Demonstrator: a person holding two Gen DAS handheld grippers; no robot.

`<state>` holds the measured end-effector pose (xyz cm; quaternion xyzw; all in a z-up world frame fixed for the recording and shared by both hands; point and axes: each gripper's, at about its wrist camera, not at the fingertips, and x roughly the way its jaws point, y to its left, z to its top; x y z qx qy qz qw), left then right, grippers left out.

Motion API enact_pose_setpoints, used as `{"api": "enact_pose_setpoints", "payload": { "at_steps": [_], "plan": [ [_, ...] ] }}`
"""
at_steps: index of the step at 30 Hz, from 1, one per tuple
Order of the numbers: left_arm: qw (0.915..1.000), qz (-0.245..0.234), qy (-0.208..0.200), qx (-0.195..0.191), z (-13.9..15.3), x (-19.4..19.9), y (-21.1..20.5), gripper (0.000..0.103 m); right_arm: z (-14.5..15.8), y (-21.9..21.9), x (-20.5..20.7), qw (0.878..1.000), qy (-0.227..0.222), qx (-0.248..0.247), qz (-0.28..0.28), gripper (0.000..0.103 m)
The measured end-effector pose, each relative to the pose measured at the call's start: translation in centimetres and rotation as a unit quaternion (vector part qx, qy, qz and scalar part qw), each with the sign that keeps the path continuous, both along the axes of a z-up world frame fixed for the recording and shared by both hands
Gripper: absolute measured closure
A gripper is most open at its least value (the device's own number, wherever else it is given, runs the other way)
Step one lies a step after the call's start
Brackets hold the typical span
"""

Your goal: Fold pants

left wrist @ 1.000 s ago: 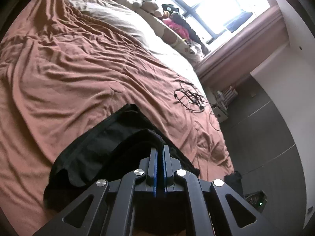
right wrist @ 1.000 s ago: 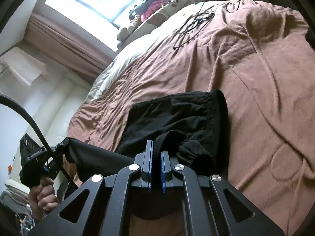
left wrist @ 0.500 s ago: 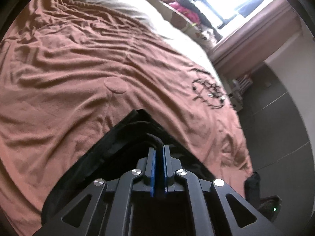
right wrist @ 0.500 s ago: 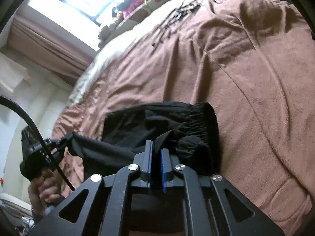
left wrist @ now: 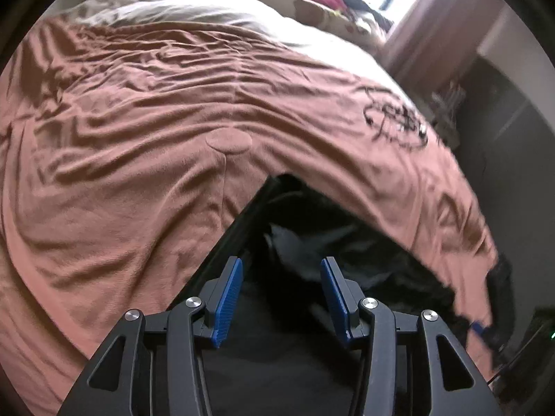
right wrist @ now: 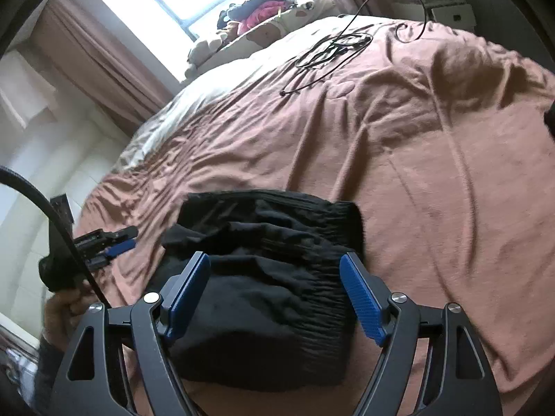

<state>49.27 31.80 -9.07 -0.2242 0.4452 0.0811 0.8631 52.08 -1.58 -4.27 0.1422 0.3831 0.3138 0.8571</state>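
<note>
The black pants lie folded in a compact bundle on the brown bedspread. My right gripper is open and empty, its blue pads either side of the bundle, just above it. My left gripper is open and empty over the pants, seen as a dark wedge below it. In the right wrist view the left gripper shows at the left edge, held in a hand, apart from the bundle.
A tangle of black cable lies on the bedspread farther back, also in the left wrist view. Stuffed toys and clothes sit on the window sill. The bed edge and dark floor are to the right.
Both grippers were shut on the black fabric and have opened, letting the pants drop onto the bed. The left gripper has drawn away to the left of the bundle.
</note>
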Motion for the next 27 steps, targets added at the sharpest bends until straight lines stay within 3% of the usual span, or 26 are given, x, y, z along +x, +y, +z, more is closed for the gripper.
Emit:
{"api": "enact_pose_setpoints", "payload": {
  "at_steps": [7,9,18,20,21,22,24,27],
  "plan": [
    [0.9974,-0.042,0.039,0.042,-1.4,0.9,-0.9,0.053,0.0,-0.2,-0.1,0.998,-0.002,-0.057,0.006,0.029],
    [0.9982,-0.042,0.042,0.007,-2.0,1.3,-0.7,0.053,-0.1,0.0,-0.1,0.997,-0.005,-0.071,0.009,0.029],
    [0.9960,-0.009,0.051,-0.073,-3.8,3.1,-0.8,0.054,-0.3,0.7,1.1,0.996,-0.017,-0.087,0.017,0.029],
    [0.9953,-0.001,0.034,-0.091,-3.6,3.2,-0.8,0.071,-0.4,0.9,1.5,0.995,-0.022,-0.094,0.020,0.029],
    [0.9953,0.003,0.030,-0.092,-3.4,3.2,-0.7,0.093,-0.5,1.0,1.8,0.995,-0.023,-0.097,0.021,0.029],
    [0.9951,0.008,0.031,-0.093,-3.2,3.3,-0.7,0.095,-0.6,1.1,2.0,0.995,-0.024,-0.099,0.021,0.036],
    [0.9939,0.015,0.017,-0.108,-2.6,3.5,-0.5,0.098,-0.8,1.4,2.6,0.994,-0.019,-0.101,0.033,0.067],
    [0.9937,0.028,0.006,-0.108,-1.8,4.1,-0.1,0.099,-0.9,2.0,3.2,0.992,-0.015,-0.116,0.044,0.080]
  ]
}}
